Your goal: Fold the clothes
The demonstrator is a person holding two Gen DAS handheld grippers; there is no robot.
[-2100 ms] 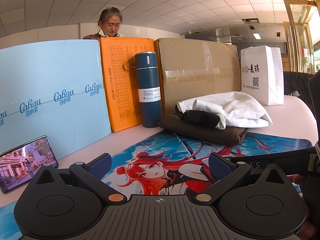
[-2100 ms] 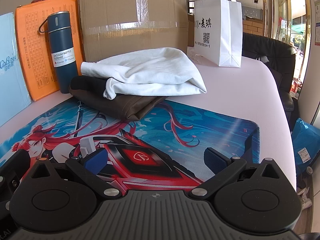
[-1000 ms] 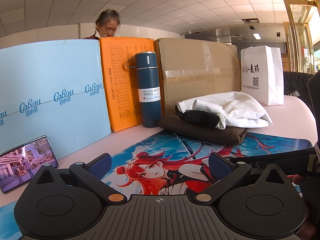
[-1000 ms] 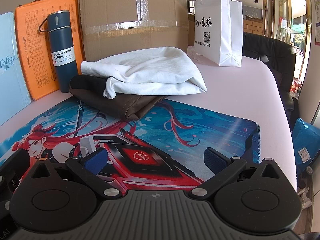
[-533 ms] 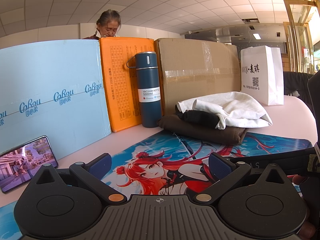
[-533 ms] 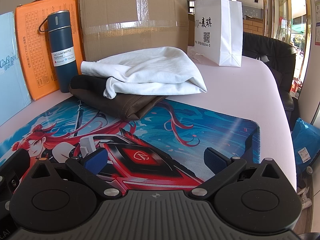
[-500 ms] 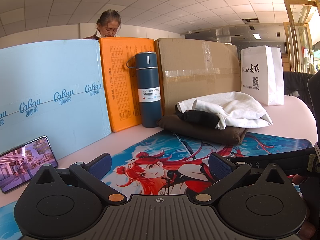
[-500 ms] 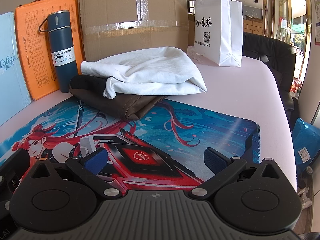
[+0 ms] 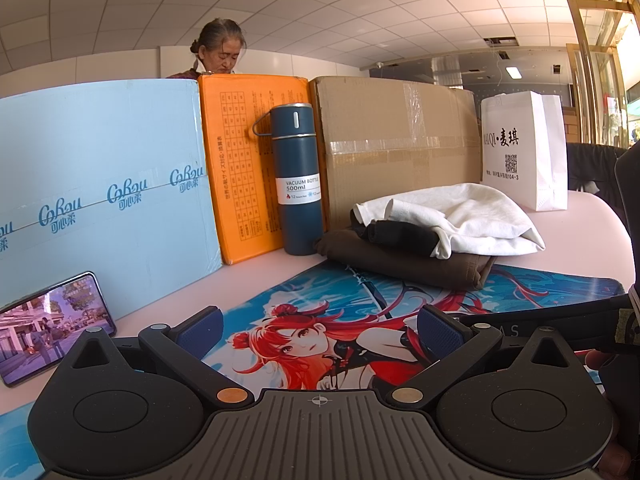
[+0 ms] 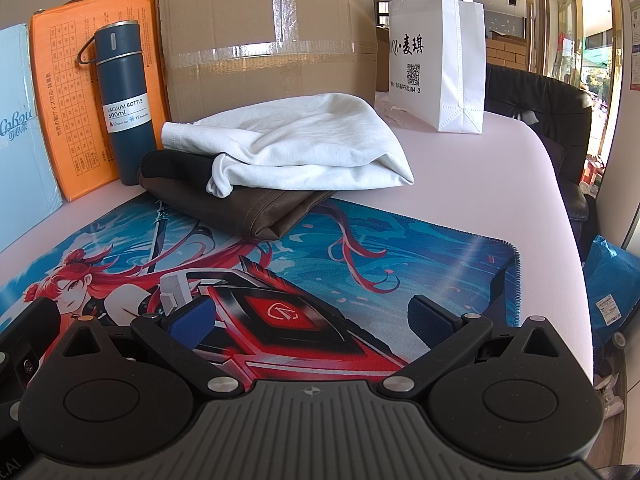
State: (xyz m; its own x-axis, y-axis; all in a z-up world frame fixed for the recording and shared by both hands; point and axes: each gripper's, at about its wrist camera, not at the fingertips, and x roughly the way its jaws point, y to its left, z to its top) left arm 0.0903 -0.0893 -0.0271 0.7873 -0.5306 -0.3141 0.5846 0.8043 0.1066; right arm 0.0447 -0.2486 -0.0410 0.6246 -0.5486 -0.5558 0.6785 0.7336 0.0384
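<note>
White cotton tops the pile I have to deal with: a white garment [image 10: 296,142] lies loosely bunched over a black piece [image 10: 176,166] and a folded brown garment [image 10: 244,204], all stacked at the far edge of the printed desk mat [image 10: 400,248], partly on the pink table [image 10: 500,184]. The pile sits just in front of the taped cardboard box [image 10: 264,44] and beside the navy vacuum bottle [image 10: 126,100], which stands upright against the orange box [image 9: 240,160]. I judge the boxes are lined up as a backstop so the mat stays free as a folding surface.

My left gripper [image 9: 318,330] rests low over the mat with its jaws spread wide and nothing between the blue pads [image 9: 438,328]. My right gripper [image 10: 312,316] is likewise spread and empty, hovering over the red emblem on the mat, well short of the clothes. Both point toward the pile, which reads to me as a ready stance with no folding started.

A phone [image 9: 52,332] leans against the light blue box [image 9: 104,184] on my left, screen lit, and a white paper bag [image 10: 436,64] stands behind the pile on the right. A person stands behind the boxes.

My next move, I'd say, calls for pulling the white garment forward onto the open mat without dragging the layers underneath.
</note>
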